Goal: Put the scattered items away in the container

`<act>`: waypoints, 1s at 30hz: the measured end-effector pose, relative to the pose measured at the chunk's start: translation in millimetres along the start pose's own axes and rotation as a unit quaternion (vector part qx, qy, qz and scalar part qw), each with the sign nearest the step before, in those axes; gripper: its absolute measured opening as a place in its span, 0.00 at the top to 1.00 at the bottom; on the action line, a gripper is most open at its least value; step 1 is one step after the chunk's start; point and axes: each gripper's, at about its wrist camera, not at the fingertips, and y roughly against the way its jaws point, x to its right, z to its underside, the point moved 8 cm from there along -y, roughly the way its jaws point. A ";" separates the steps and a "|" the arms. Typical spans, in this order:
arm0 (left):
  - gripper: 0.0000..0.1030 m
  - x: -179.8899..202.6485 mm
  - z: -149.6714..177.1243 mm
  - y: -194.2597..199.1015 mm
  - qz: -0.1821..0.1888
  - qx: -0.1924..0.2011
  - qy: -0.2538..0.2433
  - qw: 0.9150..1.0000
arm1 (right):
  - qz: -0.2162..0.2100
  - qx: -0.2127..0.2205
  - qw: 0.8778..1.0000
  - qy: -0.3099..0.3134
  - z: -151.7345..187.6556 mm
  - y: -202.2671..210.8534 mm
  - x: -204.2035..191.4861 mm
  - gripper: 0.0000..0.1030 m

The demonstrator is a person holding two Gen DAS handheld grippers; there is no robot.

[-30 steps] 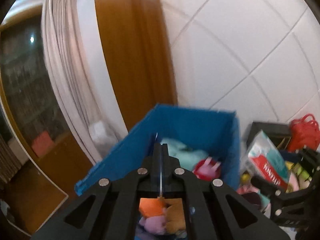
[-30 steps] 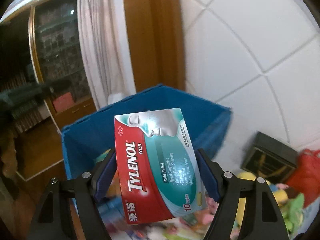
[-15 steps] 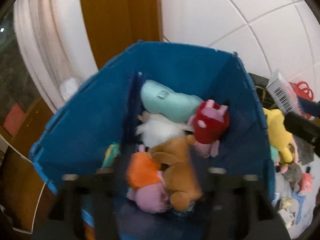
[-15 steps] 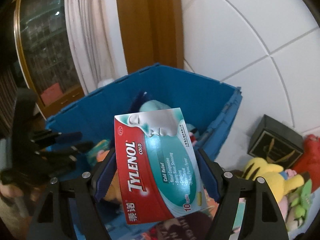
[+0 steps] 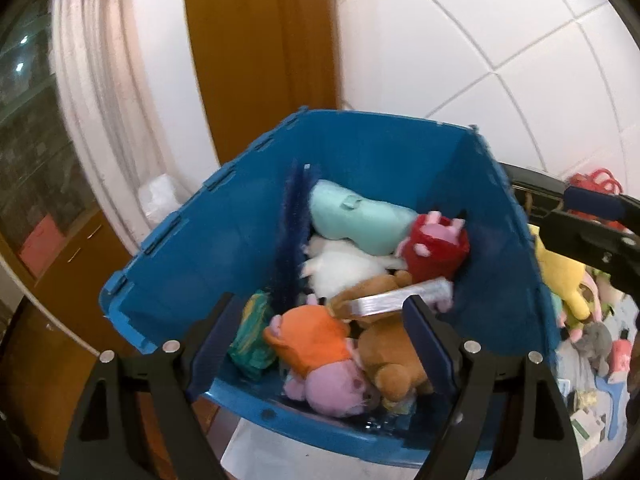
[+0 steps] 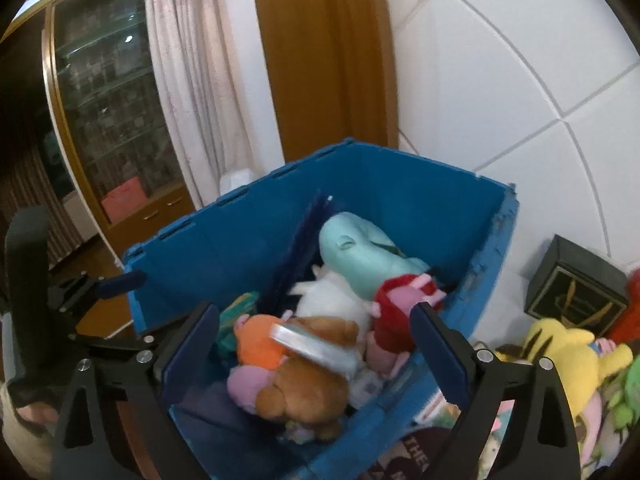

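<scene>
A blue plastic crate holds several plush toys: a teal one, a red one, a brown one and an orange one. The medicine box is blurred, edge-on above the brown and orange toys, free of both grippers. My left gripper is open over the crate's near side. My right gripper is open above the crate with nothing between its fingers.
A yellow plush, a black box and other small items lie on the floor right of the crate. A wooden door frame, a white curtain and a glass cabinet stand behind it.
My right gripper has opened and let go of the medicine box, which now sits in the crate over the toys. My left gripper has opened and tilted down over the crate.
</scene>
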 end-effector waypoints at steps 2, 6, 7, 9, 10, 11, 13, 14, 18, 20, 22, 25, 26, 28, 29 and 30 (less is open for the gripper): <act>0.19 14.2 3.9 4.4 0.011 0.005 -0.004 1.000 | 0.012 0.000 1.000 -0.006 10.0 7.7 9.4 0.05; 0.19 63.2 13.5 22.0 0.043 0.022 -0.025 0.999 | 0.046 -0.007 0.999 -0.025 50.6 31.7 43.5 0.00; 0.19 76.4 16.0 26.8 0.051 0.026 -0.031 0.998 | 0.054 -0.007 0.998 -0.029 59.7 37.7 51.9 0.00; 0.19 102.8 21.1 36.6 0.068 0.035 -0.043 0.996 | 0.069 -0.011 0.997 -0.042 83.0 51.1 72.6 0.00; 0.19 116.0 23.6 41.5 0.076 0.039 -0.049 0.995 | 0.076 -0.014 0.996 -0.051 95.5 58.2 84.1 0.00; 0.19 129.2 26.2 46.5 0.085 0.044 -0.054 0.994 | 0.084 -0.018 0.995 -0.059 107.9 64.9 95.8 0.00; 0.19 155.6 31.4 56.5 0.101 0.052 -0.066 0.991 | 0.105 -0.029 0.991 -0.077 131.9 75.5 120.5 0.00; 0.19 168.9 34.7 60.4 0.110 0.055 -0.073 0.990 | 0.115 -0.034 0.989 -0.086 142.5 79.8 131.5 0.00; 0.19 226.1 59.0 60.6 0.144 0.037 -0.104 0.983 | 0.141 -0.060 0.980 -0.127 188.6 95.7 176.9 0.00; 0.19 253.7 76.1 49.6 0.154 0.013 -0.118 0.981 | 0.148 -0.069 0.976 -0.146 210.6 104.1 195.3 0.00; 0.19 273.8 94.3 34.2 0.157 -0.013 -0.125 0.980 | 0.154 -0.077 0.972 -0.162 230.4 110.6 210.4 0.00; 0.19 295.6 121.7 9.8 0.154 -0.050 -0.138 0.977 | 0.159 -0.092 0.966 -0.182 259.9 115.7 230.2 0.00; 0.19 300.8 131.9 -1.3 0.153 -0.064 -0.141 0.976 | 0.159 -0.096 0.965 -0.187 267.7 116.8 234.8 0.00; 0.19 309.7 151.5 -22.7 0.149 -0.092 -0.147 0.974 | 0.157 -0.105 0.962 -0.196 282.0 115.5 242.6 0.00; 0.19 310.3 159.3 -32.0 0.141 -0.100 -0.148 0.974 | 0.155 -0.109 0.961 -0.199 288.3 113.7 245.8 0.00; 0.19 310.3 167.3 -42.0 0.133 -0.110 -0.149 0.974 | 0.154 -0.113 0.961 -0.202 293.0 111.8 248.5 0.00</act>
